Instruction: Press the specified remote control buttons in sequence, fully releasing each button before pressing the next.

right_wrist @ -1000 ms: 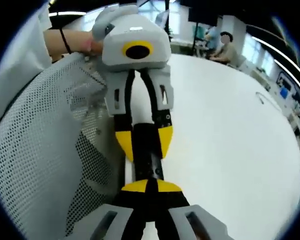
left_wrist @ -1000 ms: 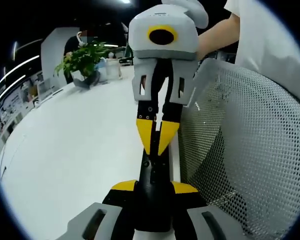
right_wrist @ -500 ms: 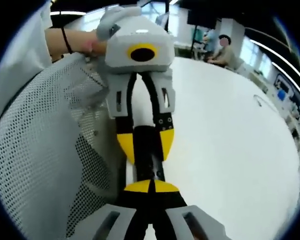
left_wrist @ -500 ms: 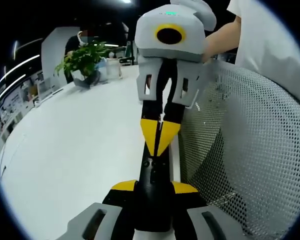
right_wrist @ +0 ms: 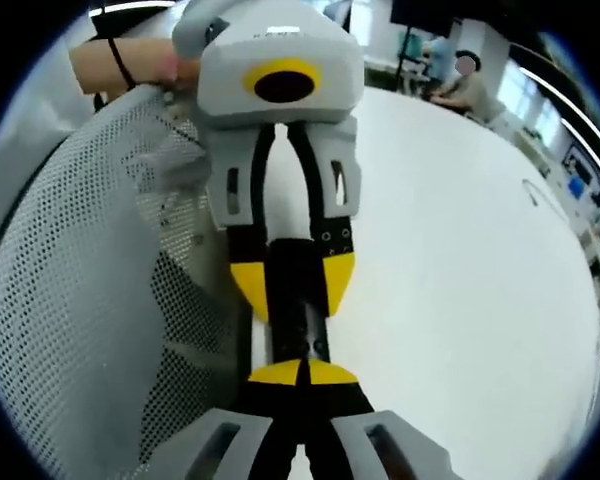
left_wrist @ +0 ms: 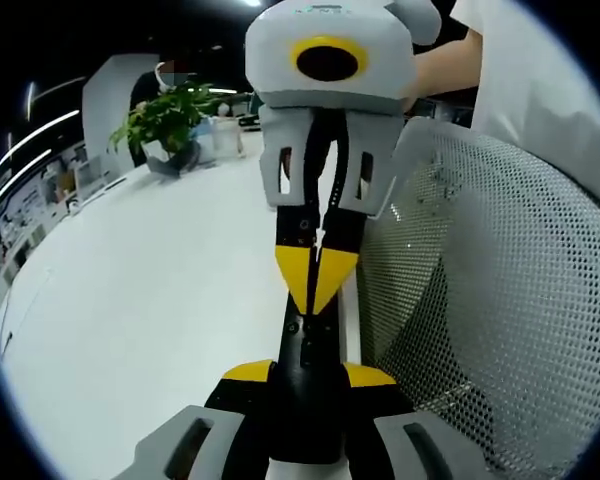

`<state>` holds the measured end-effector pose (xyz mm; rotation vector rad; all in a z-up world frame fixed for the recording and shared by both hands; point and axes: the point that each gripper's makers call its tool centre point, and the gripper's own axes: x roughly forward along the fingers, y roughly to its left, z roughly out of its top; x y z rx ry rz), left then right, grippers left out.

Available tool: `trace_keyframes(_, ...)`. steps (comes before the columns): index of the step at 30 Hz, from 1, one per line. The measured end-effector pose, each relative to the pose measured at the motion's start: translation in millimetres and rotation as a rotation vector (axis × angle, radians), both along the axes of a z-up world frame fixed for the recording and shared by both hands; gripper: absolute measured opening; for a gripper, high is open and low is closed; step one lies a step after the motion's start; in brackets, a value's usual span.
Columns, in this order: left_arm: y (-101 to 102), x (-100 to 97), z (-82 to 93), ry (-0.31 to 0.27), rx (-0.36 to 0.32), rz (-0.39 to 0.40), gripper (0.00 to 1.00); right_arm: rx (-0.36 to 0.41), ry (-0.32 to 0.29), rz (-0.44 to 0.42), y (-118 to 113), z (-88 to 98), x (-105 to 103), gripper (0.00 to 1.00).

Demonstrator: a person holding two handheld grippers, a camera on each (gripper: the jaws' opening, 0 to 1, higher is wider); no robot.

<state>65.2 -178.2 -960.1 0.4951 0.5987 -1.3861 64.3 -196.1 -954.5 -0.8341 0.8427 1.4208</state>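
Left gripper (left_wrist: 310,372) pinches the slim black remote control (left_wrist: 306,345) at the white worktop (left_wrist: 160,300) edge, beside a mesh chair back (left_wrist: 500,300); right gripper (left_wrist: 318,262), jaws pressed together, touches it.

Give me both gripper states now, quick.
Left gripper: closed on the black remote.
Right gripper: closed, holding nothing, tips at the remote.

White table (left_wrist: 150,300) open, bare to left; potted plant (left_wrist: 165,120) at far edge. Mesh chair back (left_wrist: 500,300) crowds right side, just beside remote (left_wrist: 310,350).
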Motion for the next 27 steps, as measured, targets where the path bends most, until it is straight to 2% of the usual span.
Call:
trace_keyframes(8,0,-0.5,0.1,-0.002,0.002,0.002,0.24,0.035,0.064,-0.035,-1,2.1,1,0.00)
trace_keyframes(14,0,-0.2,0.4,0.001,-0.001,0.002,0.24,0.009,0.032,-0.015,-7,1.1,1,0.00)
trace_keyframes(27,0,0.0,0.5,0.003,-0.002,0.002,0.24,0.003,0.045,-0.043,-12,0.1,2,0.00)
